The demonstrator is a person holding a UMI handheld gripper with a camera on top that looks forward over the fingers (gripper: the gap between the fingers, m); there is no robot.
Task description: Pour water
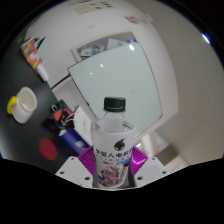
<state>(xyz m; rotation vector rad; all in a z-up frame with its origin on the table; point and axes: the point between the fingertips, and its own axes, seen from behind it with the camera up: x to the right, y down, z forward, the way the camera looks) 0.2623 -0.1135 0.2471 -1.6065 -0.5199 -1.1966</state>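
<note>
black-capped bottle (113, 140) – purple-pink label; white cup (25, 101), yellow lid (12, 103)

White board (115, 72) on dark table (30, 125) — yellow-capped white jar (22, 101).

A bottle (113, 140) stands upright between the fingers of the gripper (110, 172), its cap (114, 103) at the top and farthest from them. Beyond the bottle a flat board (115, 75) lies on the table (175, 60), with a printed packet (108, 45) at its far edge. To the left of the fingers a small cup (24, 102) sits on the table, and a round disc (46, 150) lies nearer, just left of the left finger.
</note>
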